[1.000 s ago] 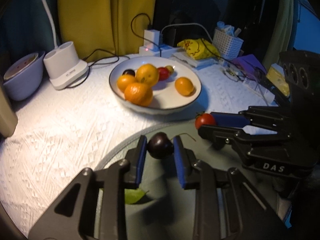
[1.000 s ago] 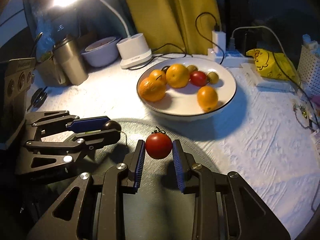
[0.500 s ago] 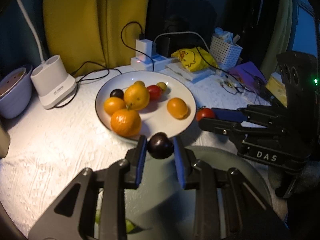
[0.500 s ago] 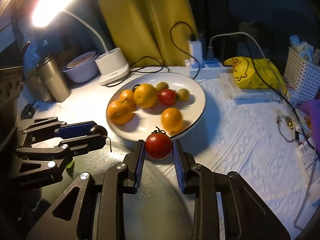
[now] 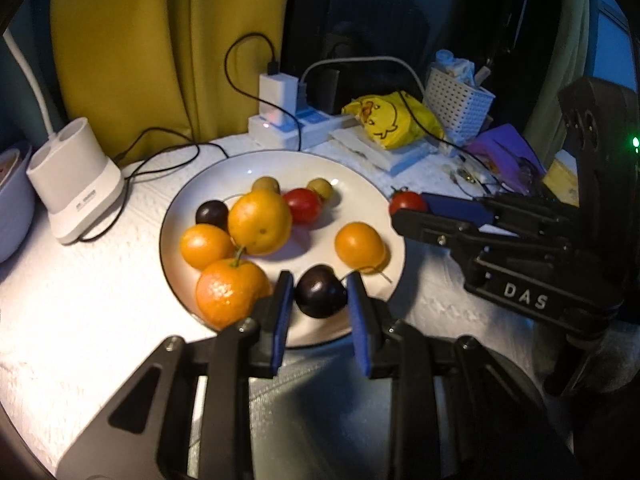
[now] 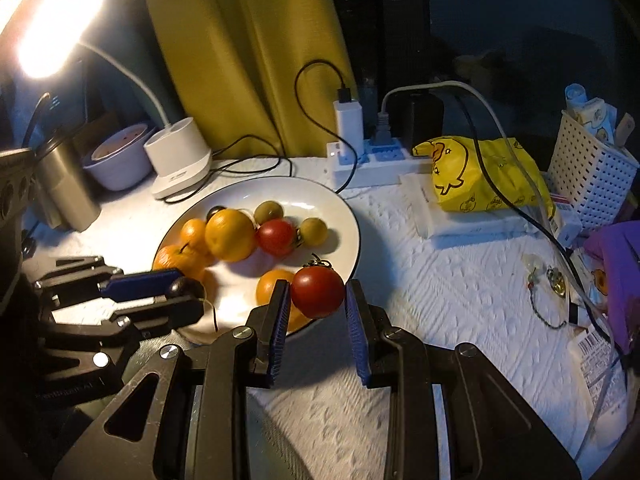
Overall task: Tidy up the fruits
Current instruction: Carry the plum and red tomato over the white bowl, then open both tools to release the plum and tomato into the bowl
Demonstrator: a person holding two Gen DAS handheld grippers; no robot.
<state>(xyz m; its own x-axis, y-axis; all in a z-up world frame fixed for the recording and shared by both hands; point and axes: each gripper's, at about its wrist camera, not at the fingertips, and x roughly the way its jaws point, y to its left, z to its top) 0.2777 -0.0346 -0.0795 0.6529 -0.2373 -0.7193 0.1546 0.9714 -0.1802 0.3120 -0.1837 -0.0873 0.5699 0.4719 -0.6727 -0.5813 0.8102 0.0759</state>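
A white plate (image 5: 224, 184) (image 6: 340, 216) holds several oranges (image 5: 260, 222), a red tomato (image 5: 303, 205), a dark plum (image 5: 211, 213) and two small greenish fruits. My left gripper (image 5: 319, 300) is shut on a dark plum (image 5: 320, 296) and holds it over the plate's near rim; it also shows in the right wrist view (image 6: 182, 289). My right gripper (image 6: 317, 298) is shut on a red tomato (image 6: 317, 293) over the plate's right near rim; it shows in the left wrist view (image 5: 408, 204) too.
A white lamp base (image 5: 74, 176) and a lilac bowl (image 6: 118, 160) stand left of the plate, with a steel cup (image 6: 66, 188). Behind are a power strip (image 6: 368, 160) with cables, a yellow bag (image 6: 480, 172) and a white basket (image 6: 588, 172). A grey round mat (image 5: 320, 400) lies below the grippers.
Both grippers have moved forward from the grey mat to above the plate, each still holding its fruit. The plate looks closer and larger.
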